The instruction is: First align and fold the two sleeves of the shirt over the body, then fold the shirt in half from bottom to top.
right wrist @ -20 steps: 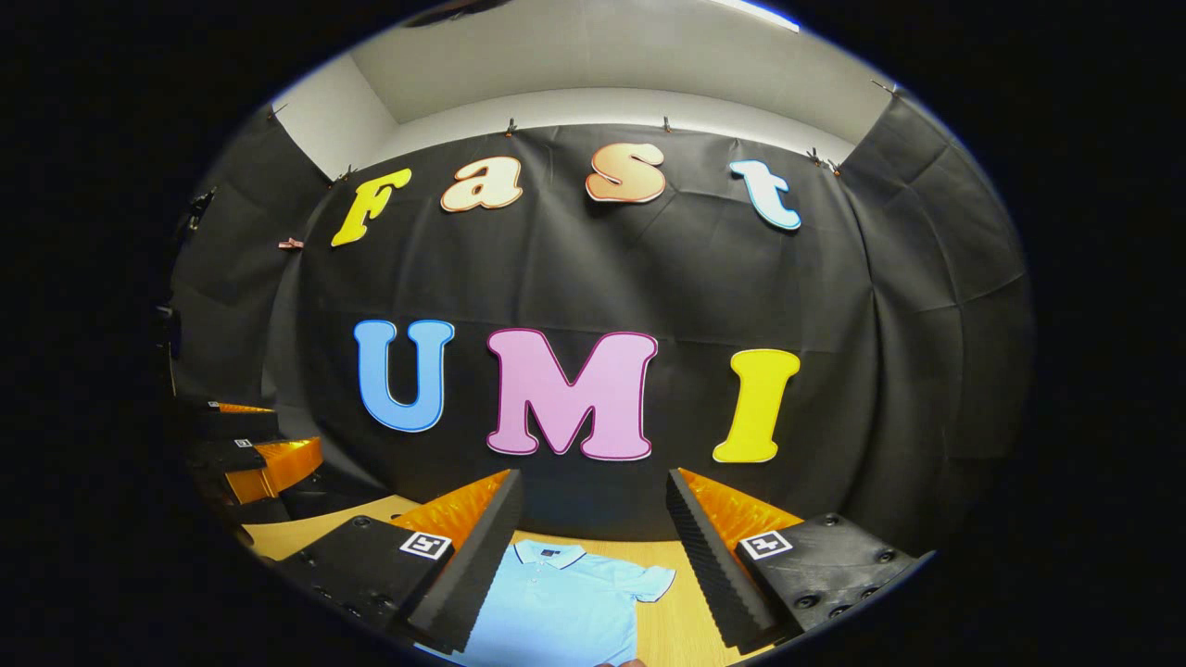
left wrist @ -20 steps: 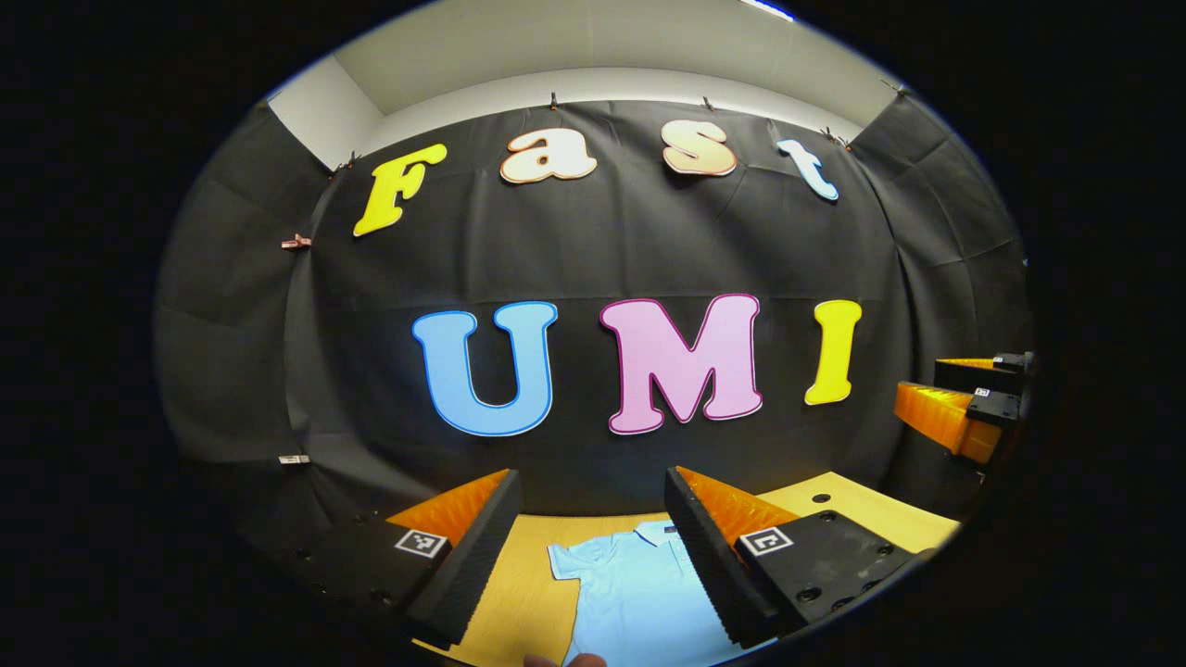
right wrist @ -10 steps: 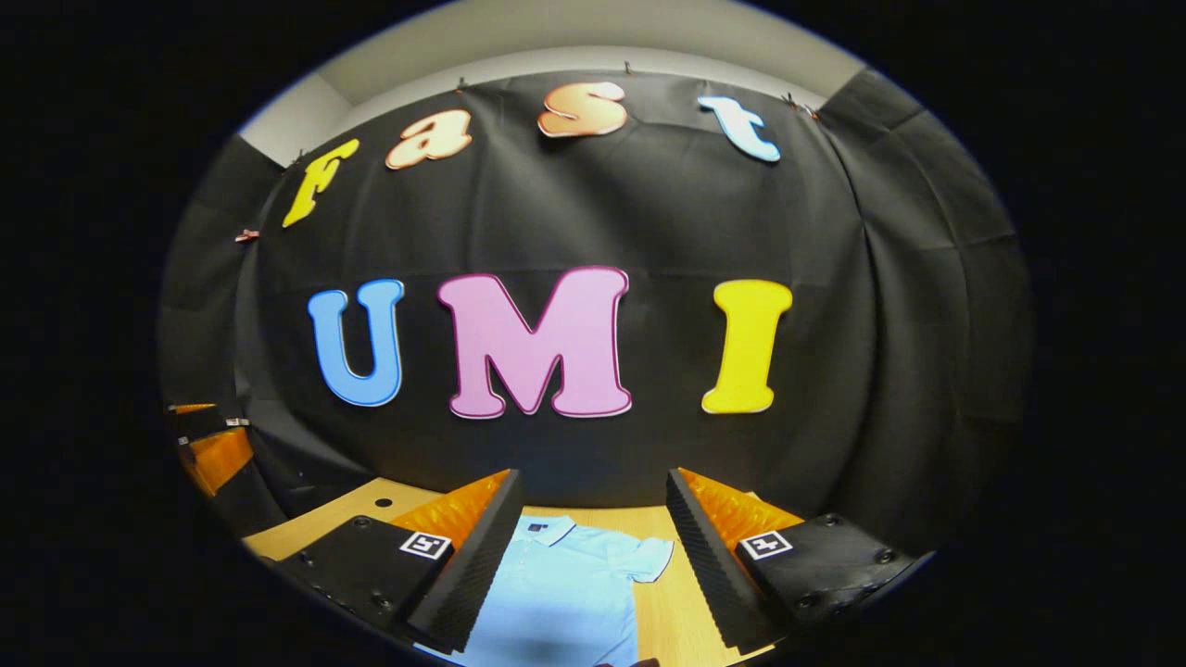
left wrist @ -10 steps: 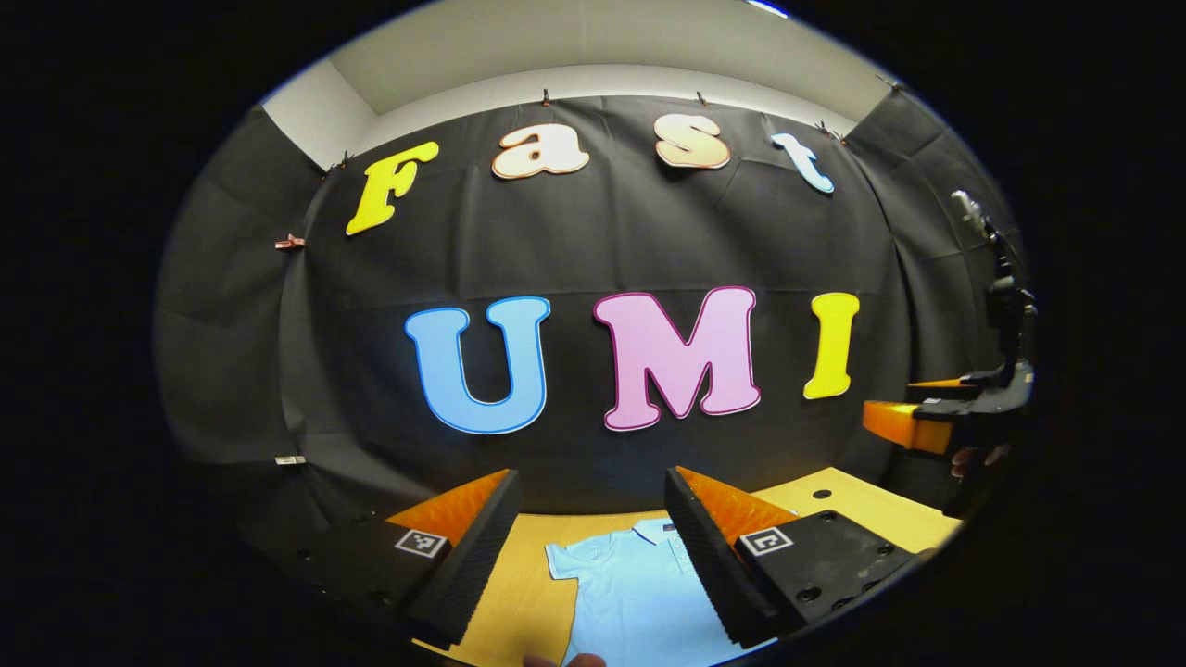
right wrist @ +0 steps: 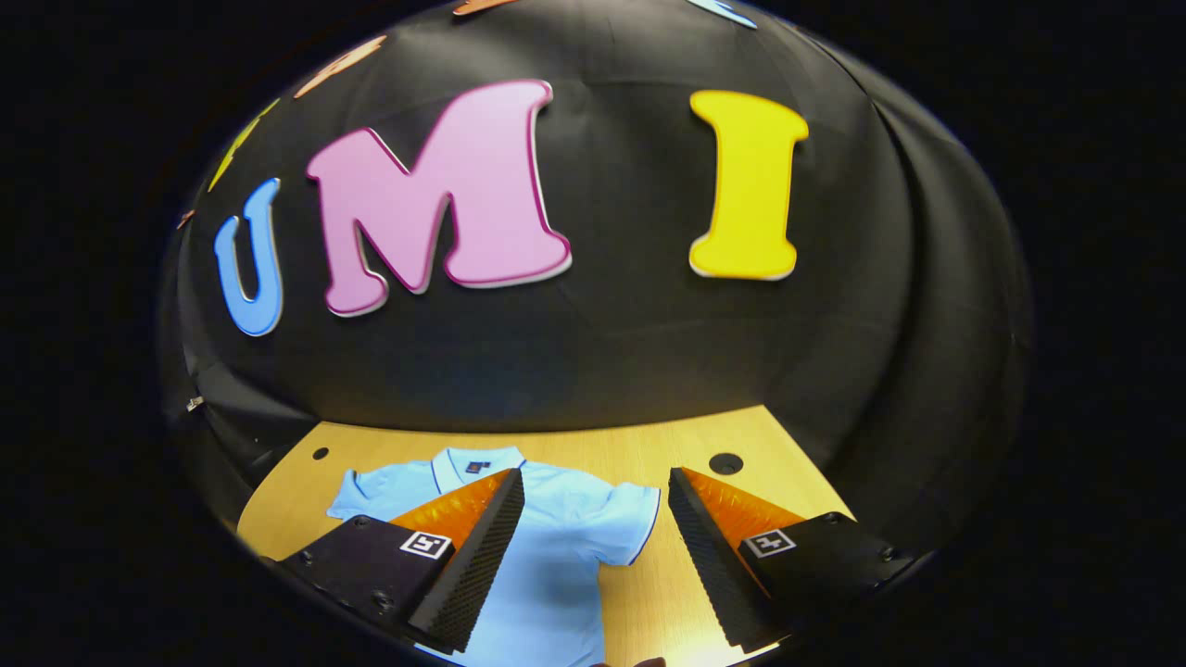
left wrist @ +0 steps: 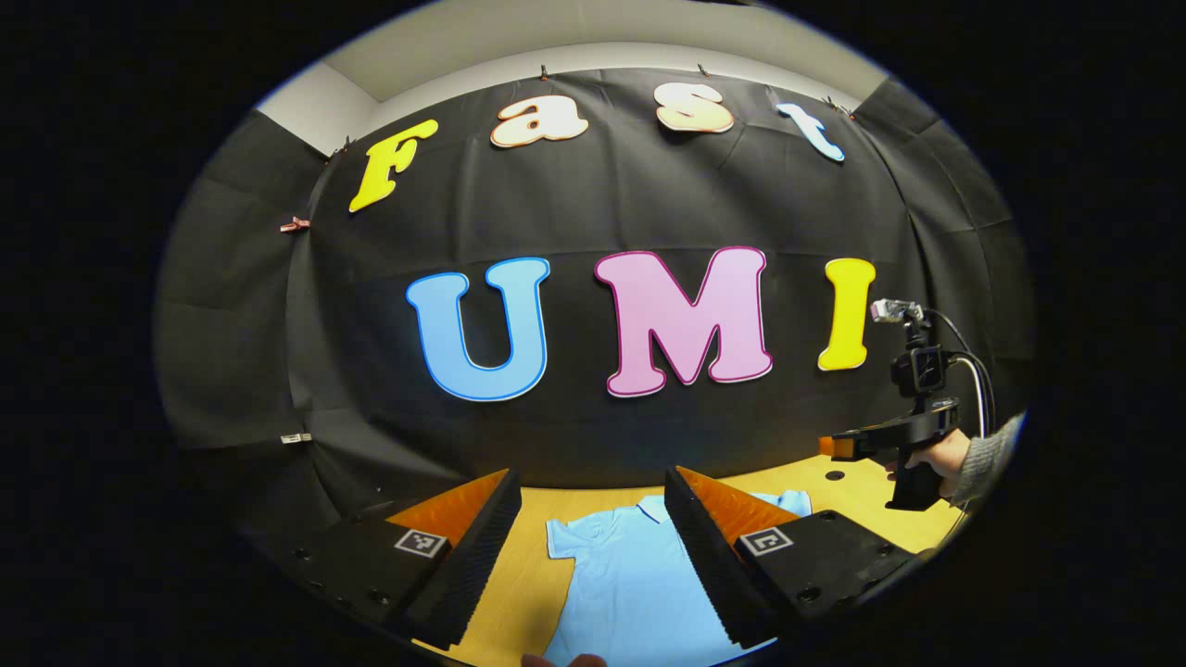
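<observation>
A light blue polo shirt (right wrist: pixel 556 547) lies flat on the wooden table (right wrist: pixel 667 440), collar toward the far wall, both short sleeves spread out. In the right gripper view my right gripper (right wrist: pixel 593 556) hangs open above the shirt's right side, its gap over the right sleeve (right wrist: pixel 632 519). In the left gripper view the shirt (left wrist: pixel 621 584) lies below my left gripper (left wrist: pixel 593 556), which is open and holds nothing; its gap frames the left sleeve (left wrist: pixel 567 537). Farther off at the right, the right gripper (left wrist: pixel 857 445) is held by a hand (left wrist: pixel 938 454).
The black cloth wall closes off the back of the table. Round holes (right wrist: pixel 725 462) mark the tabletop near its far corners. Bare wood (right wrist: pixel 649 593) lies to the right of the shirt. A fingertip (left wrist: pixel 565 660) shows at the bottom edge of the left gripper view.
The right gripper has tipped down and moved forward over the table, bringing more of the shirt into its view. In the left gripper view it has descended at the right. The left gripper tilted down slightly.
</observation>
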{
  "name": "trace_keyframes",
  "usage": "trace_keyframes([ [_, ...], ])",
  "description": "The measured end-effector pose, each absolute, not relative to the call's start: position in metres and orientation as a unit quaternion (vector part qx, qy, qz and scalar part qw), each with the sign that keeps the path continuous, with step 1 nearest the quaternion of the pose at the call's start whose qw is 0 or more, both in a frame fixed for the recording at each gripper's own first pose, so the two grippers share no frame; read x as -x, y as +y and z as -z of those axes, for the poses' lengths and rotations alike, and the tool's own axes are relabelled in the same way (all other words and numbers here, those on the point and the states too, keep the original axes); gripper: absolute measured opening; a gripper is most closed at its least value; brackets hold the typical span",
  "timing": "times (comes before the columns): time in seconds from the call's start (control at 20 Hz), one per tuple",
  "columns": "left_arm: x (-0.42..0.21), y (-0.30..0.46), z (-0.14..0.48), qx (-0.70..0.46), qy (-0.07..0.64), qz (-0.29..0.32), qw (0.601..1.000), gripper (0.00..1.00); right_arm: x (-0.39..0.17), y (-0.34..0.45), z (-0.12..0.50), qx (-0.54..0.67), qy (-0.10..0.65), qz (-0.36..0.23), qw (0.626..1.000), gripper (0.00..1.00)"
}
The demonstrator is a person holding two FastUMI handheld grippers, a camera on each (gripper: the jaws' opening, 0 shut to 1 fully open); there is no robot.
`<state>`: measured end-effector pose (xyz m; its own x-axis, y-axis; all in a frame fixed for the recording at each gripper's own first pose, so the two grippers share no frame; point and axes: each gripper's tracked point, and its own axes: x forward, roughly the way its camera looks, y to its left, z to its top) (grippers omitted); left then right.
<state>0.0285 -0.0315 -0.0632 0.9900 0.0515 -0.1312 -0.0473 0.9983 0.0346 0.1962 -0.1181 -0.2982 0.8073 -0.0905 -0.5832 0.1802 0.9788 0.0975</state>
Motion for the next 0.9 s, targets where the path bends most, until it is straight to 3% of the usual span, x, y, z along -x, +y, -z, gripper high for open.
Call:
trace_keyframes([
  [0.5,-0.022,-0.027,0.099,-0.033,0.123,-0.067,0.99,0.99,-0.233,-0.15,0.476,-0.095,0.443,0.105,0.885,0.98],
  [0.9,-0.009,-0.013,0.12,-0.037,0.151,-0.091,0.984,0.99,-0.246,-0.161,0.527,-0.11,0.478,0.129,0.862,0.98],
])
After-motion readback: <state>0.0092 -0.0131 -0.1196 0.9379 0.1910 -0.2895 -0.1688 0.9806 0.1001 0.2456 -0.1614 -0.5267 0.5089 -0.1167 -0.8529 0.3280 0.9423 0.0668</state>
